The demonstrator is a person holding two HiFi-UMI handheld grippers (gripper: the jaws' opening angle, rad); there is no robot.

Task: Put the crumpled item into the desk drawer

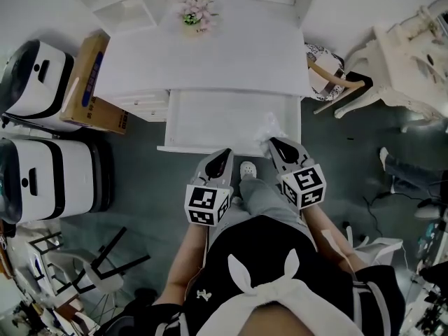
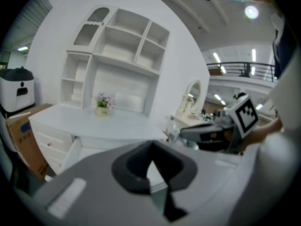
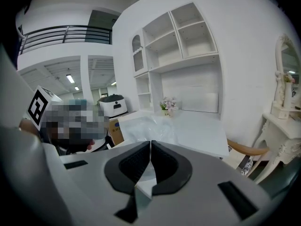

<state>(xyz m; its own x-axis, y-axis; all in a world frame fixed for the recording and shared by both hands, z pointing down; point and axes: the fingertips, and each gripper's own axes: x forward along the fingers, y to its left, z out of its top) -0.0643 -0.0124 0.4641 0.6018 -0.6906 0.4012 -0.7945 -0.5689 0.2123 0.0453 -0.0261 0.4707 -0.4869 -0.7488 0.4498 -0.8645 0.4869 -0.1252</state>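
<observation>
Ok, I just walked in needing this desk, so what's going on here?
A person stands at the white desk, whose drawer is open. The right gripper is shut on the crumpled clear plastic, holding it at the drawer's near right corner. The left gripper is shut and empty beside it.

The drawer [image 1: 210, 117] stood open at the front of the desk [image 1: 231, 58]. Flowers [image 1: 196, 11] sat on its back edge, shelves [image 1: 126, 2] behind. A box [image 1: 87, 75] leaned at the desk's left; a chair [image 1: 334, 82] stood to its right.
</observation>
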